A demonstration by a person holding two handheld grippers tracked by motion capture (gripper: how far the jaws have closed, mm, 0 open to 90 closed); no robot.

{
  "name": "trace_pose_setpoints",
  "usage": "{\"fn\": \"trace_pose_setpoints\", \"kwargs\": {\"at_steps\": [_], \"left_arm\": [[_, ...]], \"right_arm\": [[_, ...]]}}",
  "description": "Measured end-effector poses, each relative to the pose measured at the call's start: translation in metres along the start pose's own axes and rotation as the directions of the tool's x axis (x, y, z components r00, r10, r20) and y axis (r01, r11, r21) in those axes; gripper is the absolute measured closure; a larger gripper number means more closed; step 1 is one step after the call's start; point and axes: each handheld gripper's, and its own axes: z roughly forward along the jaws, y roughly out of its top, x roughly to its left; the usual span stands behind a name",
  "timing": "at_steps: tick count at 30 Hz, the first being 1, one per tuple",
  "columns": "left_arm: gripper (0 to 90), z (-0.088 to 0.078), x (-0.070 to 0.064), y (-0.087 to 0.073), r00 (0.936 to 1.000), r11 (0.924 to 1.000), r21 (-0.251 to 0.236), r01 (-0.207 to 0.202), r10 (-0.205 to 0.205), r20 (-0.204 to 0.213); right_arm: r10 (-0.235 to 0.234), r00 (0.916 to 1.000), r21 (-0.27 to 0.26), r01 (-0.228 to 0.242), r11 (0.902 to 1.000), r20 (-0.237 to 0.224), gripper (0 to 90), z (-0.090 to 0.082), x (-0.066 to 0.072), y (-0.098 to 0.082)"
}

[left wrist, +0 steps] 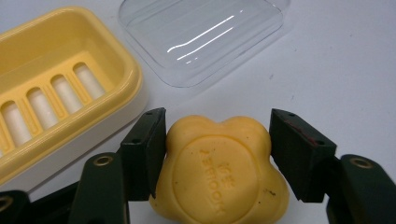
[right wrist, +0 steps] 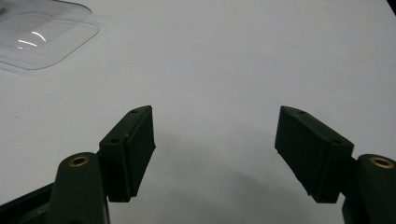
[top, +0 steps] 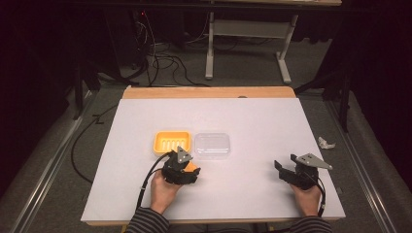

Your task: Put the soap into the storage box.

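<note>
Soap [left wrist: 219,170], a lumpy yellow bar with raised lettering too worn to read, sits low in the left gripper view, its near end cut off by the bottom edge. The left gripper [left wrist: 217,149] has its jaws closed on the bar's two sides, both pads pressing against it. In the high view the gripper's body hides nearly all of the soap; an orange sliver shows beside it. At the lower right of that view the right gripper [top: 282,167] rests near the desk's [top: 252,116] front edge, jaws wide with nothing between them. Just beyond the soap lies the yellow soap dish [left wrist: 60,88], slotted and partly cut off at the left. Beside it lies the clear lid [left wrist: 201,37], its rim hard to trace. Farther back, white desk runs bare to the far edge.
</note>
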Motion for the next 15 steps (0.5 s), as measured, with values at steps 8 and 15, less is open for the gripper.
{"fn": "trace_pose_setpoints", "kwargs": {"at_steps": [8, 15], "left_arm": [[38.0, 0.0061, -0.0036, 0.0028, 0.9995, 0.9992, 0.03, -0.025, 0.026, -0.017], [36.4, 0.0085, -0.0074, 0.0035, 0.9981, 0.9978, 0.048, -0.047, 0.048, -0.039]], "right_arm": [[-0.002, 1.0, 0.001, 0.002, 1.0, 0.001, 28.9, 0.0001, -0.0007, 0.0001], [-0.006, 1.0, 0.003, 0.006, 1.0, -0.003, 28.9, 0.0007, -0.0006, 0.0002]]}}
